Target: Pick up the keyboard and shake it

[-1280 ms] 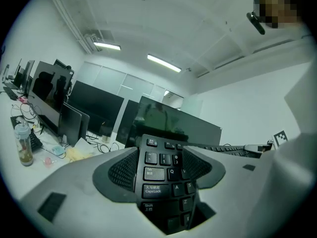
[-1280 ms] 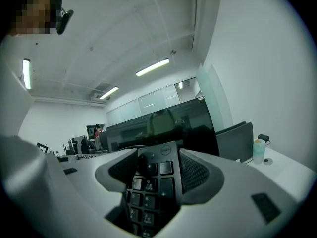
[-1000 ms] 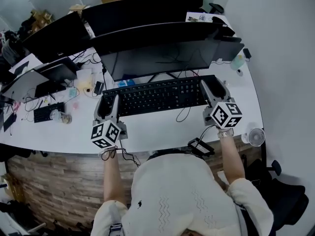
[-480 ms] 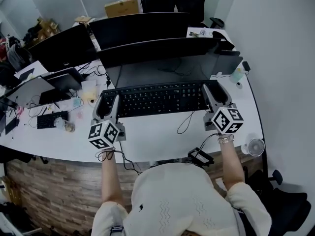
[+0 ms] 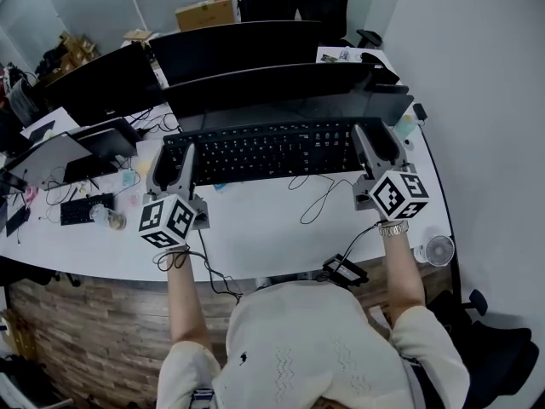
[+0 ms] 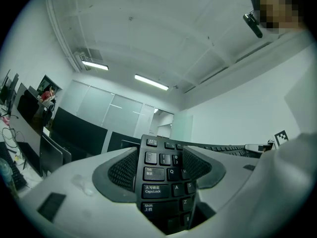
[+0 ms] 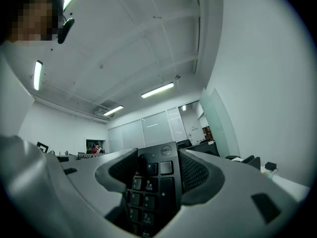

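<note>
Keyboard (image 5: 264, 152) ends clamped in left gripper (image 5: 174, 158) jaws, right gripper (image 5: 375, 139) jaws

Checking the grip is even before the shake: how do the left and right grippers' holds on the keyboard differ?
The left gripper clamps the Tab and Caps Lock end of the keyboard; the right gripper clamps the number-pad end by the logo. In the head view, the left gripper sits lower in frame than the right gripper. Both have jaws shut on the keyboard.

keyboard (image 5: 260, 150) in front of monitors (image 5: 272, 88), fan (image 5: 439, 250) off to its right
</note>
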Demonstrator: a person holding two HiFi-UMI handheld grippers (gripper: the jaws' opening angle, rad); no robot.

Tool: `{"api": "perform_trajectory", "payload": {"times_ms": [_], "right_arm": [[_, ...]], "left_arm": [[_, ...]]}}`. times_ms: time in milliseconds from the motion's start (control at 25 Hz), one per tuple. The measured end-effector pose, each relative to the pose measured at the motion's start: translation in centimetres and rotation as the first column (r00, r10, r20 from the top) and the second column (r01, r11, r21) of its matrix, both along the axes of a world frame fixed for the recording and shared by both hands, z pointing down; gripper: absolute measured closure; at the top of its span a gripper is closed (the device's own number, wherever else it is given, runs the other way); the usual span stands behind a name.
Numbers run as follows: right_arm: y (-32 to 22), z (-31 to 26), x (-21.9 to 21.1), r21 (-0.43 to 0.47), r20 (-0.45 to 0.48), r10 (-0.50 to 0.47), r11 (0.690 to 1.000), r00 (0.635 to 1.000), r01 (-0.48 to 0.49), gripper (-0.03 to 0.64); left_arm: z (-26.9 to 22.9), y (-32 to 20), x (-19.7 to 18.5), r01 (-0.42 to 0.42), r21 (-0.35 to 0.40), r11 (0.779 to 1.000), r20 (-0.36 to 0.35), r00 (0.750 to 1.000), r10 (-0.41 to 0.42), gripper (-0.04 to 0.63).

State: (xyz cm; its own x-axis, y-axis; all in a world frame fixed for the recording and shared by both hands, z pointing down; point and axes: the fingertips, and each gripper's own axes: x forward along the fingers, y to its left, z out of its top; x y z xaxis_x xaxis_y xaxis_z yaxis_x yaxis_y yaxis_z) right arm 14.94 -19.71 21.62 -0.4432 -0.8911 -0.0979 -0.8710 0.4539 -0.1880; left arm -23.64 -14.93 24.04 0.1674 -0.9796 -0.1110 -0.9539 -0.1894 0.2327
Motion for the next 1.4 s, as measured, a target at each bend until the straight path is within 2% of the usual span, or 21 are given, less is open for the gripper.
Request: {"api": "perform_trajectory", "payload": {"times_ms": [80, 120, 160, 240, 280, 320, 440, 520, 560, 680, 720, 840, 880, 920, 960, 1040, 1080, 1120, 1280, 1360, 1400], "right_arm": [[0.3, -1.0, 0.1, 0.026, 0.005, 0.002, 1.0, 1.0, -0.002, 0.367], [0.9, -1.9, 0.1, 0.08, 0.014, 0.0, 0.997, 1.0, -0.001, 0.367], [1.9, -3.1, 0.2, 0.174, 0.03, -0.007, 0.985, 1.0, 0.002, 0.367], [4.6, -5.7, 0.4, 0.388, 0.062, -0.032, 0.922, 0.998, 0.005, 0.367], [5.5, -6.4, 0.5, 0.436, 0.07, -0.04, 0.9, 0.997, 0.006, 0.365], [5.5, -6.7, 0.6, 0.436, 0.07, -0.043, 0.9, 0.997, 0.009, 0.367], [3.3, -5.3, 0.3, 0.3, 0.042, -0.021, 0.954, 0.999, 0.008, 0.367], [2.4, -4.2, 0.0, 0.222, 0.028, -0.008, 0.975, 1.0, 0.002, 0.365], [2.8, -4.4, 0.0, 0.248, 0.035, -0.013, 0.969, 0.999, 0.004, 0.365], [5.7, -6.4, 0.5, 0.437, 0.071, -0.046, 0.899, 0.996, 0.01, 0.365], [5.8, -6.7, 0.6, 0.443, 0.074, -0.052, 0.897, 0.996, 0.014, 0.367], [3.7, -5.8, 0.4, 0.35, 0.058, -0.038, 0.937, 0.998, 0.016, 0.367], [3.3, -5.3, 0.3, 0.323, 0.054, -0.033, 0.946, 0.998, 0.014, 0.365], [3.3, -5.2, 0.2, 0.324, 0.056, -0.033, 0.946, 0.998, 0.014, 0.365], [4.0, -5.5, 0.2, 0.362, 0.062, -0.037, 0.932, 0.997, 0.012, 0.365], [6.5, -6.9, 0.6, 0.476, 0.075, -0.046, 0.88, 0.996, 0.005, 0.364], [7.1, -7.3, 0.7, 0.498, 0.077, -0.049, 0.867, 0.996, 0.004, 0.364], [6.8, -7.3, 0.8, 0.489, 0.075, -0.048, 0.873, 0.996, 0.006, 0.364], [4.6, -5.1, 1.0, 0.364, 0.054, -0.017, 0.931, 0.998, -0.004, 0.364], [4.8, -5.0, 0.9, 0.374, 0.052, -0.008, 0.927, 0.999, -0.012, 0.364], [5.3, -5.7, 0.8, 0.41, 0.059, -0.01, 0.912, 0.998, -0.015, 0.364]], "left_arm": [[-1.1, 0.3, 0.1, 0.002, 0.019, 1.0, 0.005, 1.0, -0.003, 0.324], [-2.1, 0.8, 0.1, 0.009, 0.072, 0.997, 0.013, 1.0, -0.01, 0.324], [-3.5, 1.8, 0.2, 0.018, 0.166, 0.986, 0.025, 0.999, -0.023, 0.324], [-6.3, 4.6, 0.3, 0.032, 0.38, 0.924, 0.047, 0.997, -0.054, 0.322], [-7.0, 5.5, 0.3, 0.032, 0.43, 0.902, 0.052, 0.997, -0.06, 0.321], [-7.2, 5.5, 0.3, 0.03, 0.432, 0.901, 0.052, 0.997, -0.058, 0.321], [-5.5, 3.3, 0.1, 0.03, 0.311, 0.95, 0.038, 0.998, -0.044, 0.321], [-4.5, 2.5, 0.1, 0.037, 0.254, 0.967, 0.04, 0.998, -0.049, 0.321], [-4.7, 2.9, 0.0, 0.041, 0.277, 0.96, 0.043, 0.998, -0.055, 0.321], [-7.1, 5.9, 0.3, 0.04, 0.436, 0.899, 0.052, 0.996, -0.069, 0.321], [-7.4, 6.1, 0.3, 0.038, 0.444, 0.895, 0.055, 0.996, -0.07, 0.321], [-6.3, 4.1, 0.1, 0.043, 0.36, 0.932, 0.043, 0.997, -0.063, 0.321], [-5.8, 3.7, 0.1, 0.046, 0.339, 0.94, 0.041, 0.997, -0.063, 0.321], [-5.8, 3.8, 0.1, 0.049, 0.345, 0.937, 0.042, 0.997, -0.067, 0.321], [-6.2, 4.6, 0.2, 0.051, 0.383, 0.922, 0.048, 0.996, -0.075, 0.321], [-7.7, 6.9, 0.5, 0.046, 0.48, 0.876, 0.058, 0.995, -0.084, 0.321], [-8.1, 7.5, 0.5, 0.041, 0.498, 0.866, 0.06, 0.995, -0.082, 0.321], [-8.0, 7.2, 0.4, 0.04, 0.49, 0.871, 0.059, 0.995, -0.079, 0.321], [-5.5, 4.6, 0.8, 0.047, 0.379, 0.924, 0.039, 0.997, -0.067, 0.321], [-5.4, 4.5, 0.7, 0.038, 0.381, 0.924, 0.037, 0.998, -0.057, 0.321], [-6.2, 5.0, 0.7, 0.037, 0.414, 0.909, 0.043, 0.997, -0.06, 0.321]]}}
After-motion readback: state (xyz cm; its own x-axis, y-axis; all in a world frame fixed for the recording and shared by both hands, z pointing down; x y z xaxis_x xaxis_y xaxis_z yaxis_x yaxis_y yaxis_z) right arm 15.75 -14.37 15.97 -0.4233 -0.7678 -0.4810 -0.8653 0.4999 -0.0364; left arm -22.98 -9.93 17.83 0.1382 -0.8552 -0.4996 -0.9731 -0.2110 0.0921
